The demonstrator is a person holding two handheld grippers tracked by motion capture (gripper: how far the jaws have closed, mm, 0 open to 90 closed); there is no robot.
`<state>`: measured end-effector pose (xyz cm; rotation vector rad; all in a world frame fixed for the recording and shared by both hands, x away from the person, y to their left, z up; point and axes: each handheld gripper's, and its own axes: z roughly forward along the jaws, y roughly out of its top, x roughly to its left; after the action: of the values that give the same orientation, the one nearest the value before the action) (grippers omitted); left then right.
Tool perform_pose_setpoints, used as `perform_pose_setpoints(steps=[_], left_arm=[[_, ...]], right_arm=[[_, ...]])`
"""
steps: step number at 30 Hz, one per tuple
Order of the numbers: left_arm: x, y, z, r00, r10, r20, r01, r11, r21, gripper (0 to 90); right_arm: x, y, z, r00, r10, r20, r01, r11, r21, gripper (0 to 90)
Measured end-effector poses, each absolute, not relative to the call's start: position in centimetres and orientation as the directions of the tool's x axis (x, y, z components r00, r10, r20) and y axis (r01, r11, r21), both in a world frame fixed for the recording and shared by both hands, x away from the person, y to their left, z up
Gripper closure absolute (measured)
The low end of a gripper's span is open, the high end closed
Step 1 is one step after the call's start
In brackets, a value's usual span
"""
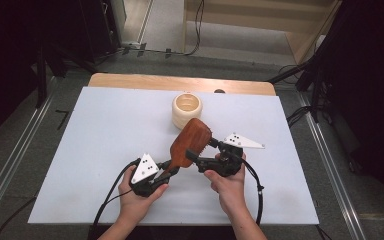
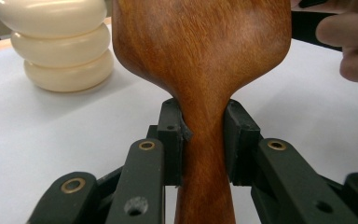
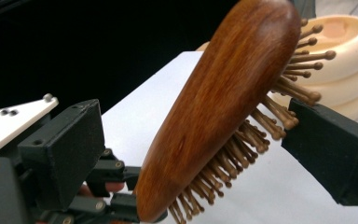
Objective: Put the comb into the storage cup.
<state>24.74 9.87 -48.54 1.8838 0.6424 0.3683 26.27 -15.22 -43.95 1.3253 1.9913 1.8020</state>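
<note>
I am clamping the left gripper (image 2: 204, 140) on the narrow neck of the brush (image 1: 189, 142), its stiff wooden head rising beyond the jaws, off the table (image 1: 105, 130). The right gripper (image 3: 191, 149) is standing apart around the head, one pad (image 3: 326, 149) touching the bristles. It looks light, smooth-backed, maybe slippery; the neck seems the surest hold.

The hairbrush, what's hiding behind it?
Behind the hairbrush stands a cream ribbed pot on the white table. The brush covers the pot's right side, so that part cannot be seen.
</note>
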Motion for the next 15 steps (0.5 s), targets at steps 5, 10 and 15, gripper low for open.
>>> perform_pose_setpoints(steps=[5,10,15], left_arm=[[24.4,9.6,-48.5,0.81,0.585,-0.041,0.253,-0.285,0.924,72.4],[24.2,9.3,-48.6,0.812,0.583,-0.032,0.242,-0.287,0.927,72.4],[24.0,9.1,-48.7,0.815,0.579,-0.027,0.238,-0.292,0.926,72.4]], right_arm=[[26.3,-14.5,-44.4,-0.538,0.699,0.471,0.547,-0.135,0.826,13.6],[26.2,-14.0,-44.6,-0.498,0.717,0.487,0.566,-0.157,0.81,20.7],[26.3,-13.9,-44.9,-0.471,0.706,0.528,0.596,-0.186,0.781,30.5]])
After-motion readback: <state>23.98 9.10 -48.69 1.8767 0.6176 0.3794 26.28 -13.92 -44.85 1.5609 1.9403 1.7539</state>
